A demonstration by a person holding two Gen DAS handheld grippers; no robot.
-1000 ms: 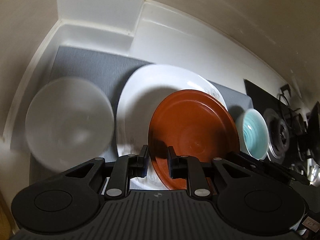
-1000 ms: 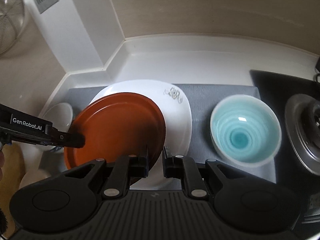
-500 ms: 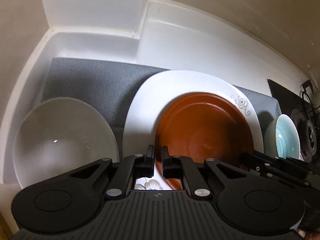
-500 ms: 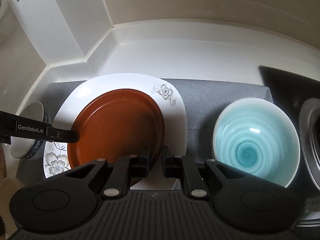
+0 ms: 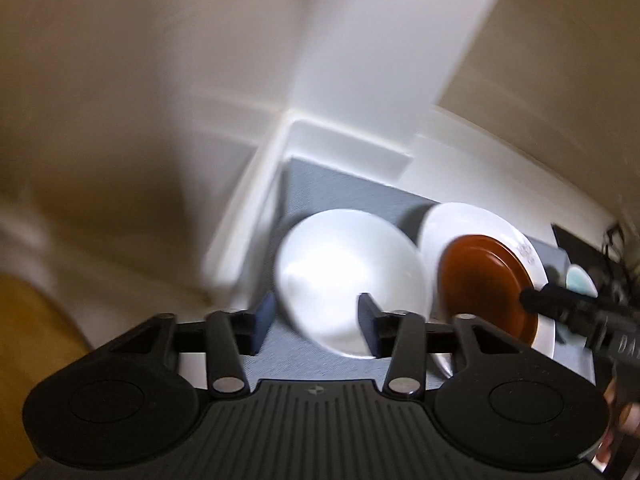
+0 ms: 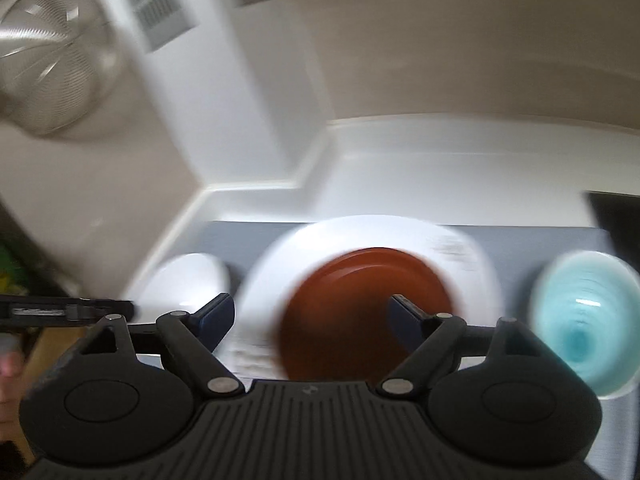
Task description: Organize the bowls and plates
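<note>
A brown plate (image 6: 366, 308) lies on a large white flowered plate (image 6: 360, 232) on a grey mat (image 6: 248, 236). A white bowl (image 5: 348, 276) stands left of them and a turquoise bowl (image 6: 580, 312) right. My right gripper (image 6: 312, 320) is open above the brown plate's near edge and holds nothing. My left gripper (image 5: 314, 320) is open over the white bowl's near rim, empty. The brown plate (image 5: 486, 280) and right gripper's fingers (image 5: 560, 304) show at the left wrist view's right. Both views are blurred.
The mat lies on a white counter (image 6: 400, 160) in a corner with white walls (image 5: 380, 60). A black stove top (image 6: 616, 212) borders the mat on the right. A wire fan (image 6: 48, 60) stands far left. Wooden floor (image 5: 32, 344) shows beyond the counter's left edge.
Both grippers have opened and let go of the brown plate, which now rests on the white plate. Both have pulled back and up; the left one swung left toward the white bowl.
</note>
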